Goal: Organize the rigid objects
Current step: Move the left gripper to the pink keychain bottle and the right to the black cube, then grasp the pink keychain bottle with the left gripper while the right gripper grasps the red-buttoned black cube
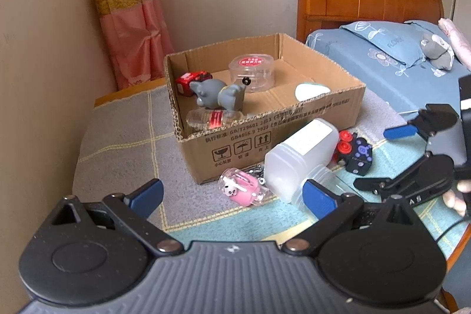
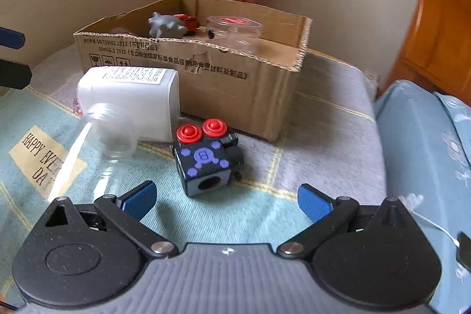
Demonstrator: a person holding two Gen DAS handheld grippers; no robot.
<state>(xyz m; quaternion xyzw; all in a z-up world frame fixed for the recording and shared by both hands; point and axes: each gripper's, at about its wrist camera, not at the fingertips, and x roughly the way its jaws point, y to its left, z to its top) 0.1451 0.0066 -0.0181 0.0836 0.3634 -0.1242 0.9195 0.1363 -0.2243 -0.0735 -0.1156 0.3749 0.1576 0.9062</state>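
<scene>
Toy cube (image 2: 207, 159) on desk just in front of cardboard box (image 2: 235, 84), beside white bottle (image 2: 132, 96). Right gripper (image 2: 226, 200) fingers wide, empty: advance straddling cube, square up, close. Left gripper (image 1: 232, 197) also wide.

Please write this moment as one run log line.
left gripper: open, empty | right gripper: open, facing black cube toy | white bottle: lying outside cardboard box

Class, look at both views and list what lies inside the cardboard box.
Inside the cardboard box: a grey animal figure, a red toy car, a clear round container with a red label, a small clear bottle and a white object. The near wall hides part of the floor.
</scene>
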